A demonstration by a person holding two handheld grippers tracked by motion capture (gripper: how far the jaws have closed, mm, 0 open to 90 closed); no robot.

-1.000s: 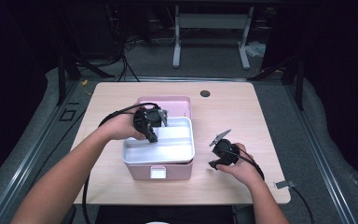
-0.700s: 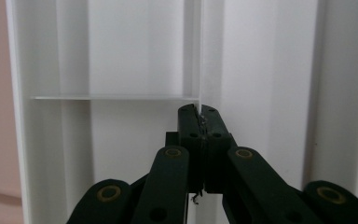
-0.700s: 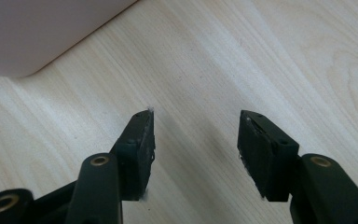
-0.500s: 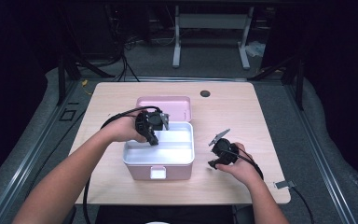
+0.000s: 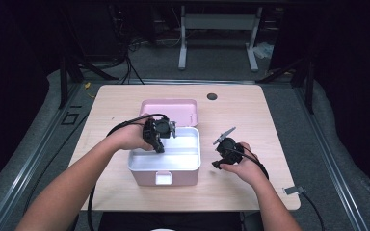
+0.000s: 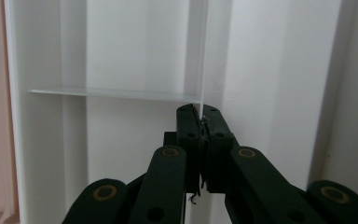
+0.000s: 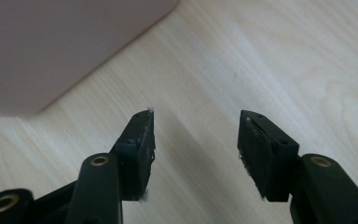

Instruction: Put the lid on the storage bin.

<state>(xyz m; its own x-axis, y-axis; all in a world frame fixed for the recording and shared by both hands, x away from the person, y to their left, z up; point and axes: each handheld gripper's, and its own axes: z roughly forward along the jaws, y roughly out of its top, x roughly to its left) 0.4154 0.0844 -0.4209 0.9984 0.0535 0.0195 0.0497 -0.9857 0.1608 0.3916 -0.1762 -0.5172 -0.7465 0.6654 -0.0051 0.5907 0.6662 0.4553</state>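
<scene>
While our left tool (image 6: 199, 122) pinches the white divider (image 6: 204, 56) running away along its jaws, our right tool (image 7: 196, 135) idles open, empty.

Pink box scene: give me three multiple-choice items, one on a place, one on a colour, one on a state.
1. Where does the left gripper reach?
A. into the open box
B. onto the floor
C. under the table
2. What colour is the box's lid?
A. blue
B. pink
C. green
3. How do the right gripper's jaws stand?
A. shut on a cup
B. shut on a cloth
C. open, nothing between
Answers: 1 A, its jaws pinch a white divider inside the box; 2 B, the lid lies open behind the box, pink; 3 C, bare table shows between them.
</scene>
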